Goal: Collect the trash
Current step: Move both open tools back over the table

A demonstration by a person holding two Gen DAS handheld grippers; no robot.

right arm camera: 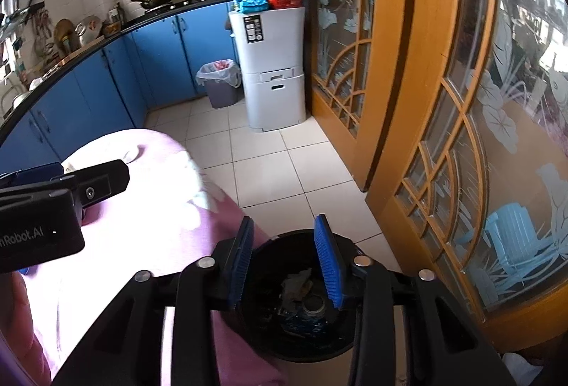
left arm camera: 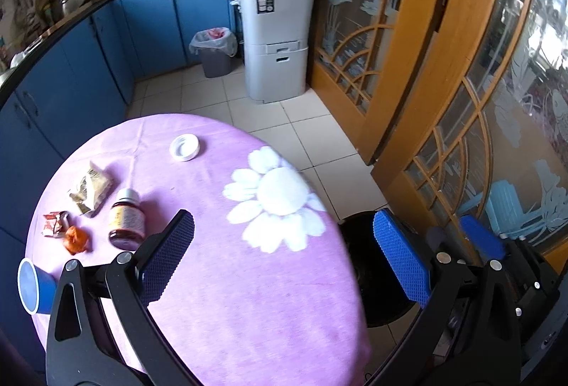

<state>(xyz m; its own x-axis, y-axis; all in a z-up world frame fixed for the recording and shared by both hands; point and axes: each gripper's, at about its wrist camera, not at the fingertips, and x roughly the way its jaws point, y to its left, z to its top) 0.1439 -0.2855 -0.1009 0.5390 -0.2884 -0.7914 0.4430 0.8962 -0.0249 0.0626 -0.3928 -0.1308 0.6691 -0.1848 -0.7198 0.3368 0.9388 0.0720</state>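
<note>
The right gripper (right arm camera: 285, 261) hangs with its blue pads spread and nothing between them, directly over the black trash bin (right arm camera: 269, 347) beside the table; crumpled paper (right arm camera: 296, 283) and a can (right arm camera: 314, 306) lie inside. The left gripper (left arm camera: 284, 258) is also spread wide and bare above the pink flowered tablecloth (left arm camera: 248, 297). Its black body, seen from the right wrist, reads "nRobot.AI". On the cloth sit a labelled brown bottle (left arm camera: 126, 221) whose print is too small to read, a tan wrapper (left arm camera: 90, 189), a red-and-white wrapper (left arm camera: 55, 224), an orange scrap (left arm camera: 75, 239), a blue cup (left arm camera: 33, 286) and a white lid (left arm camera: 184, 147).
</note>
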